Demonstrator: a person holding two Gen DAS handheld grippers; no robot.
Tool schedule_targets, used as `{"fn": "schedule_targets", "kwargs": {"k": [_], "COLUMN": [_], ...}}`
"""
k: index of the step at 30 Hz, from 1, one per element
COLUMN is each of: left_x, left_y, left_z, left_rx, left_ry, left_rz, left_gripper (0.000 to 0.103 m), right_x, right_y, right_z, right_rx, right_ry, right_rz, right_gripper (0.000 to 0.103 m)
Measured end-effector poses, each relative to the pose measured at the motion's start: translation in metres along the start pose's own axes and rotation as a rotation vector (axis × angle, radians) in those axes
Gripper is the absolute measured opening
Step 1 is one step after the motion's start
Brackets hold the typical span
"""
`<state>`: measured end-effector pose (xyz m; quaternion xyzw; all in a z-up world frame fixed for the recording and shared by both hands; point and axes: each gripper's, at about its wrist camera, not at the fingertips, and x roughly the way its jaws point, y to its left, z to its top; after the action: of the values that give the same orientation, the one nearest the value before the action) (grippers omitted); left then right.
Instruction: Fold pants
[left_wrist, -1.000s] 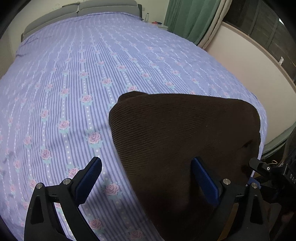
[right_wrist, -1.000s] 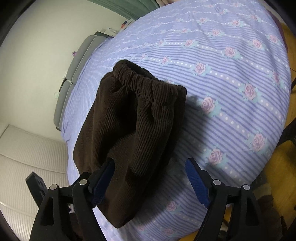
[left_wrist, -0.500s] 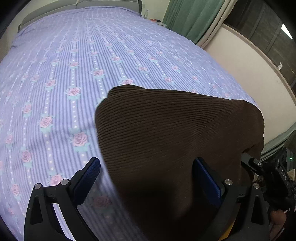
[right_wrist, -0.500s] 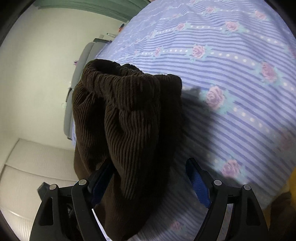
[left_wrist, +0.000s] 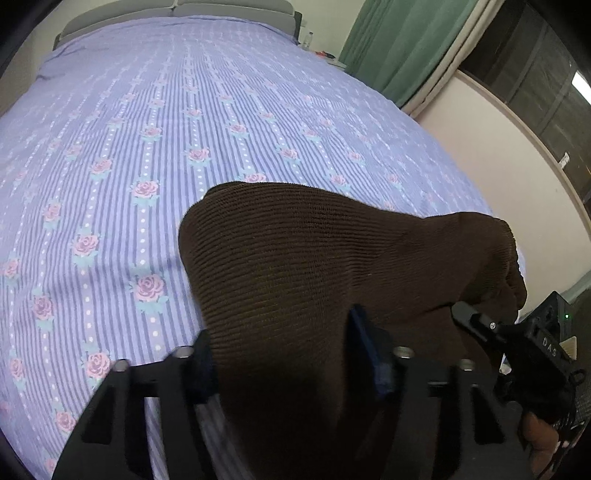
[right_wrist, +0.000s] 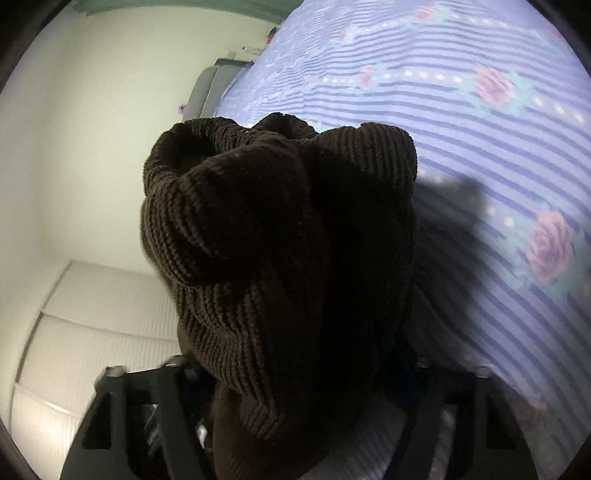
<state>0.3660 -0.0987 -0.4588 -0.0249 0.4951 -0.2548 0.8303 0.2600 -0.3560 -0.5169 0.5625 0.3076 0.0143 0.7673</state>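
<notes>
The dark brown corduroy pants (left_wrist: 332, 266) lie folded at the near right corner of the bed. My left gripper (left_wrist: 284, 354) has its jaws narrowed around the near edge of the pants, with cloth between the blue pads (left_wrist: 364, 343). In the right wrist view the bunched pants (right_wrist: 280, 229) fill the middle, with the elastic waistband rolled up toward the lens. My right gripper (right_wrist: 299, 373) is closed in on the cloth; its pads are hidden behind the fabric. The right gripper's black body (left_wrist: 524, 343) shows at the right of the left wrist view.
The bed (left_wrist: 184, 129) has a purple striped sheet with pink roses and a grey headboard (left_wrist: 177, 7) at the far end. Green curtains (left_wrist: 399, 48) and a pale wall (left_wrist: 498, 155) stand to the right. A cream padded panel (right_wrist: 85, 332) lies left of the right gripper.
Both grippers moved in onto the pants and their jaws narrowed from wide open onto the cloth. The waistband end has bunched up and risen toward the right camera.
</notes>
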Motion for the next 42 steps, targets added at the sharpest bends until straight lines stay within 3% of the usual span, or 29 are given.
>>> {"fn": "schedule_targets", "kwargs": {"k": [2, 5, 15, 26, 30, 34, 39, 42], "left_x": [-0.004, -0.015, -0.082, -0.184, -0.22, -0.267, -0.329, -0.374], "left_y": [-0.003, -0.007, -0.026, -0.011, 0.027, 0.089, 0.202, 0.289], "left_z": [0.002, 0.004, 0.032, 0.078, 0.088, 0.084, 0.077, 0.07], "left_rx": [-0.004, -0.021, -0.07, -0.219, -0.277, -0.318, -0.324, -0.324], "left_ry": [-0.002, -0.012, -0.08, -0.226, -0.285, -0.342, -0.382, -0.363], "left_rz": [0.004, 0.011, 0.099, 0.256, 0.293, 0.317, 0.305, 0.272], "left_gripper": [0.042, 0.037, 0.035, 0.035, 0.035, 0.035, 0.035, 0.035], "right_x": [-0.003, -0.006, -0.006, 0.041, 0.075, 0.116, 0.183, 0.218], "right_y": [0.007, 0.02, 0.08, 0.197, 0.249, 0.299, 0.368, 0.405], "right_z": [0.003, 0.008, 0.042, 0.079, 0.069, 0.035, -0.035, -0.091], "right_rx": [-0.013, -0.032, -0.113, -0.26, -0.326, -0.371, -0.393, -0.383], "right_ry": [0.01, 0.029, 0.109, 0.276, 0.316, 0.343, 0.344, 0.327], "right_rz": [-0.004, -0.017, 0.014, 0.13, 0.184, 0.227, 0.27, 0.273], "right_gripper": [0.048, 0.043, 0.039, 0.038, 0.038, 0.038, 0.038, 0.038]}}
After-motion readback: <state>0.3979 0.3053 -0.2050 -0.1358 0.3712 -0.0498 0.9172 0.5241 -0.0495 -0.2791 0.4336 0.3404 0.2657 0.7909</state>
